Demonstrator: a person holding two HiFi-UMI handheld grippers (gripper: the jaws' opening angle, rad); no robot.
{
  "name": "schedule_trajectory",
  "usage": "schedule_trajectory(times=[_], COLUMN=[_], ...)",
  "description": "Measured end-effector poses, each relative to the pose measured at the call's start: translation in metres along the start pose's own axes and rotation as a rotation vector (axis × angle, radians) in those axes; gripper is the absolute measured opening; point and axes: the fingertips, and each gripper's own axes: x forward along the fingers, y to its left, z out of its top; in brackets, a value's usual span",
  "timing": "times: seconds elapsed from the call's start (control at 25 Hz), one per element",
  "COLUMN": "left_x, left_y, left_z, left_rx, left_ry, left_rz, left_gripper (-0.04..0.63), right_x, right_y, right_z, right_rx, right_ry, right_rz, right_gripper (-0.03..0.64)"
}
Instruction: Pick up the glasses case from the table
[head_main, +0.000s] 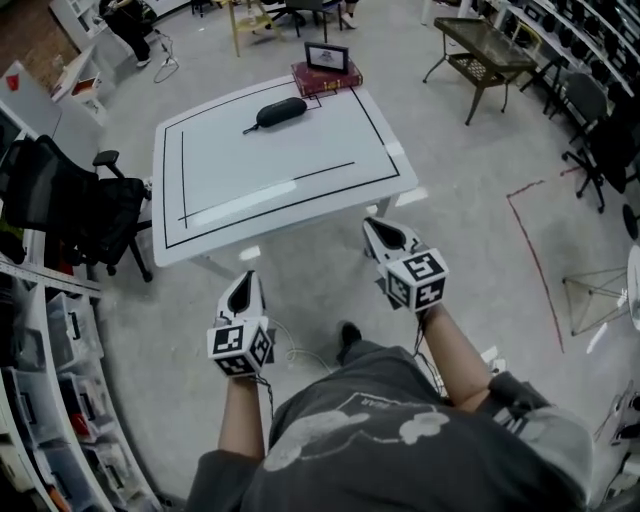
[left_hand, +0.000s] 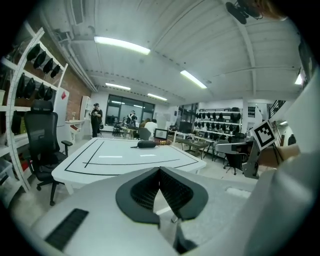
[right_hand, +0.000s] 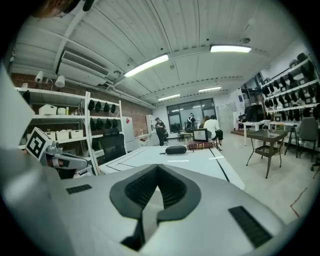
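Note:
A black oval glasses case (head_main: 280, 111) lies near the far edge of the white table (head_main: 230, 180); it also shows far off as the glasses case (left_hand: 146, 144) in the left gripper view and the glasses case (right_hand: 175, 149) in the right gripper view. My left gripper (head_main: 243, 286) hangs short of the table's near edge, jaws shut and empty. My right gripper (head_main: 376, 229) hovers just off the near right corner, its jaws shut too, with nothing in them. In their own views the left gripper (left_hand: 159, 170) and right gripper (right_hand: 157, 167) show the pads meeting.
A stack of dark red books (head_main: 325, 78) with a small framed picture (head_main: 327, 57) sits at the table's far right corner. A black office chair (head_main: 70, 205) stands left of the table. Shelving with bins (head_main: 50, 400) lines the left. A low metal table (head_main: 485, 50) stands at the far right.

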Motion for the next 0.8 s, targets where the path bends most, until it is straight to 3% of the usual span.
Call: schedule_trajectory(times=[0.52,0.8], left_x=[0.096,0.144], left_y=[0.010,0.024], left_z=[0.053,0.063], left_rx=[0.031,0.028], left_ry=[-0.044,-0.016], left_rz=[0.063,-0.001], left_gripper=[0.003,0.005], right_x=[0.076,0.110], right_y=[-0.061,-0.083], right_z=[0.019,0.018], right_rx=[-0.011,0.012], right_ry=[0.004,0.016], right_rz=[0.089,0.059], right_gripper=[0.000,0.000])
